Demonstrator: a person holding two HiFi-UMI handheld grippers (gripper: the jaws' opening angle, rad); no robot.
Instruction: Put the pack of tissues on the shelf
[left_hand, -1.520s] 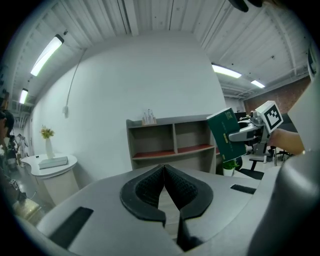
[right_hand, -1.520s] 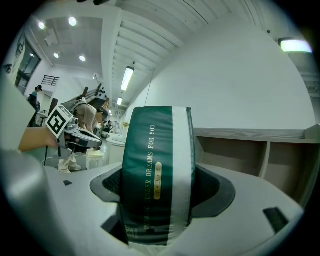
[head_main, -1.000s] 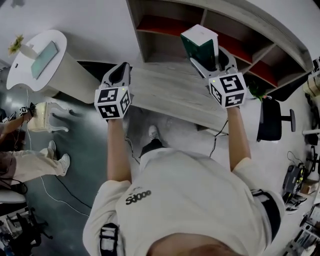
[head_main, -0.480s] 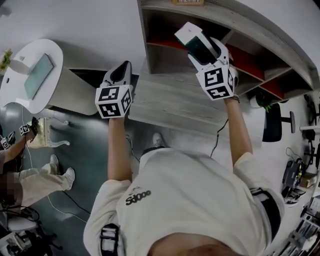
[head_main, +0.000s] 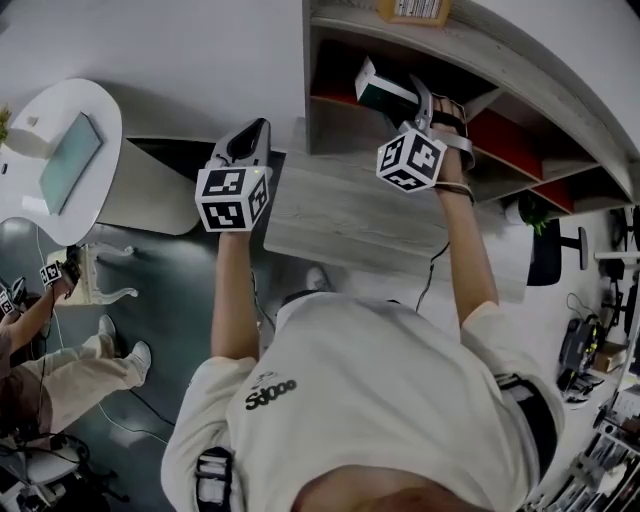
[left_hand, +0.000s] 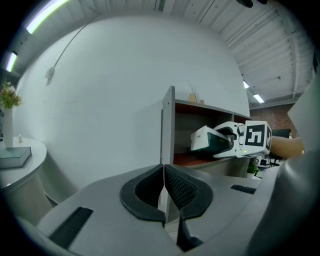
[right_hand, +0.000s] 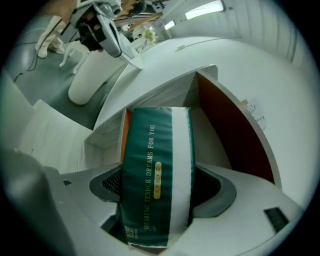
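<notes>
A green and white pack of tissues (right_hand: 156, 175) is clamped between the jaws of my right gripper (right_hand: 160, 187). In the head view the pack of tissues (head_main: 378, 88) is at the mouth of the leftmost compartment of the wooden shelf (head_main: 306, 80), which has a red floor. The right gripper (head_main: 405, 105) holds it above the desk. My left gripper (head_main: 250, 140) hovers at the desk's left end, jaws pressed together with nothing between them. From the left gripper view the tissue pack (left_hand: 206, 140) and the right gripper (left_hand: 235, 141) are in front of the shelf (left_hand: 170, 125).
A grey wooden desk (head_main: 350, 215) lies below the shelf. A small box (head_main: 415, 10) stands on the shelf's top. A white rounded counter (head_main: 60, 160) is at the left, with a seated person (head_main: 40, 350) beyond. A black office chair (head_main: 545, 250) stands at the right.
My right gripper has carried the tissue pack up and forward, from above the desk into the mouth of the leftmost shelf compartment. The left gripper has stayed roughly in place.
</notes>
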